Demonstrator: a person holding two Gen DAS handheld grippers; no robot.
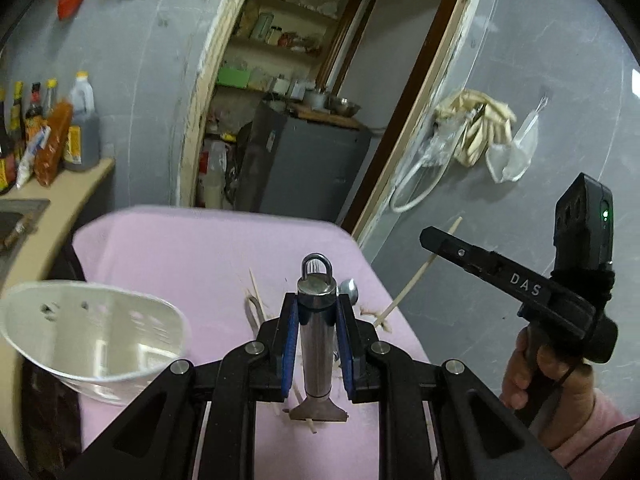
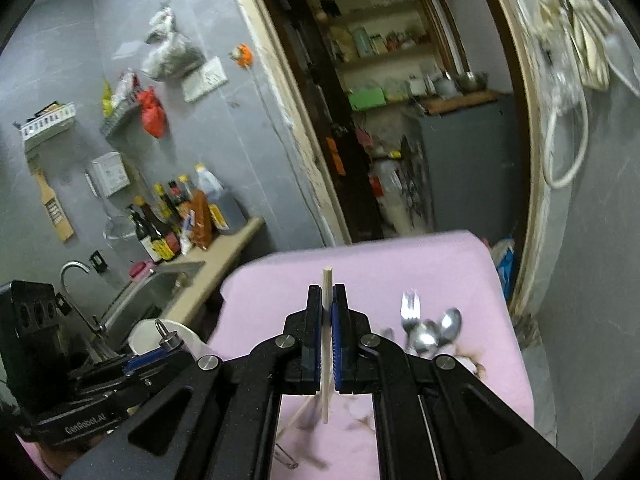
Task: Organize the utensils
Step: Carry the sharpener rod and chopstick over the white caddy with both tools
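My left gripper (image 1: 316, 320) is clamped narrow on a steel utensil (image 1: 317, 344) w/ a ring at the handle end, held upright, flat head hanging below the pads over the pink table (image 1: 192, 256). My right gripper (image 2: 329, 320) is pinched nearly closed on a single wooden chopstick (image 2: 327, 344), stick upright btwn the blue pads (image 2: 337, 344), tip poking above them. White holder (image 1: 92, 336) sits at the table's left edge, empty as far as I can see. On the table: fork (image 2: 410, 310) and two spoons (image 2: 436, 330) lying together on the right side, more chopsticks (image 1: 256, 292) scattered mid-table, blurry. A hand (image 1: 532, 364) grips the right gripper's handle in left wrist view. Sauce bottles (image 2: 176, 220) on the counter by the sink.
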